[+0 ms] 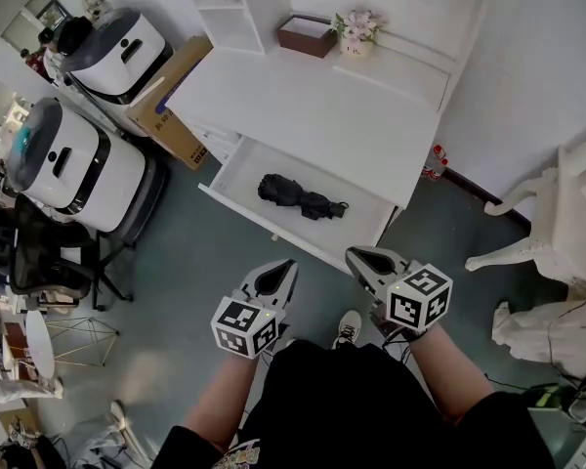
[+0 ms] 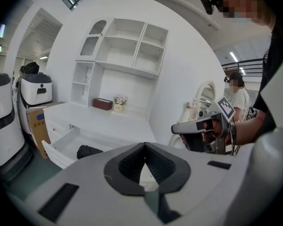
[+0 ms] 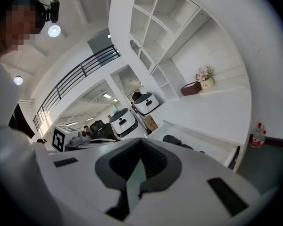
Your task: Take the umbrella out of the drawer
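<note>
Folded black fabric umbrella (image 1: 301,196), in open white drawer (image 1: 236,169) ahead of closed, empty left tool (image 1: 287,265) and right tool (image 1: 355,256): probably light, soft; grip mid-bundle.

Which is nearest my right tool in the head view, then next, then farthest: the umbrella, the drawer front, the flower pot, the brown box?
1. drawer front, just ahead of the right tool.
2. umbrella, lying inside, behind that front.
3. flower pot and brown box, side by side at the back of the desk top; too close to call between them.
</note>
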Available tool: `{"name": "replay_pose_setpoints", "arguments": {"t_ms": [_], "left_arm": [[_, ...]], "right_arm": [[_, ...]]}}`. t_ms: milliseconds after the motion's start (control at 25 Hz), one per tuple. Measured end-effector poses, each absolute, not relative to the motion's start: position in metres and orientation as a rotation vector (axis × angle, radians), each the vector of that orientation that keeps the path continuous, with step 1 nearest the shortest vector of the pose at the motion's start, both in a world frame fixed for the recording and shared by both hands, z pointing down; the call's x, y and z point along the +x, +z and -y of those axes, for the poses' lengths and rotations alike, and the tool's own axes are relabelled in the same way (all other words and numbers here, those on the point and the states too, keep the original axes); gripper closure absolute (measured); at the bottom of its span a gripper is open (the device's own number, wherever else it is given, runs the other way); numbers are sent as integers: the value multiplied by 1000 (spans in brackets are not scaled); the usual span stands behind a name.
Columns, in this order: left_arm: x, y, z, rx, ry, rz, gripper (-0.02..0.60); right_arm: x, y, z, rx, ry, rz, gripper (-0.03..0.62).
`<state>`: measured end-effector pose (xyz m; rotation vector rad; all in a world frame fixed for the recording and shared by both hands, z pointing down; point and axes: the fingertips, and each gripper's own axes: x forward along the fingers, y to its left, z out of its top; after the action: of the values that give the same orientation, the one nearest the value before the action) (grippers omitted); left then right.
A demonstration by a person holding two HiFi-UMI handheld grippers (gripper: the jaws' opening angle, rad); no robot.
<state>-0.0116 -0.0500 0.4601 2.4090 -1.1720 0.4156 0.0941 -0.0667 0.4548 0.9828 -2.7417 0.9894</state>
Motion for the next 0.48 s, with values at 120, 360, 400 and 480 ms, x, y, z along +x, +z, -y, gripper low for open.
{"name": "replay_pose_setpoints", "arguments": {"t_ms": [120, 360, 400, 480], "left_arm": [[-7, 458, 56, 2427, 444, 1158, 577], [-7, 459, 74, 2478, 495, 1121, 577], [-9, 462, 79, 2486, 504, 1114, 577], [-12, 467, 89, 2498, 517, 1087, 578]], "right_arm": [[99, 452, 70, 1010, 994, 2751, 592], [102, 452, 77, 1075, 1001, 2745, 592], [102, 453, 79, 1089, 1000, 2741, 592], [101, 455, 83, 1126, 1003, 2727, 592]]}}
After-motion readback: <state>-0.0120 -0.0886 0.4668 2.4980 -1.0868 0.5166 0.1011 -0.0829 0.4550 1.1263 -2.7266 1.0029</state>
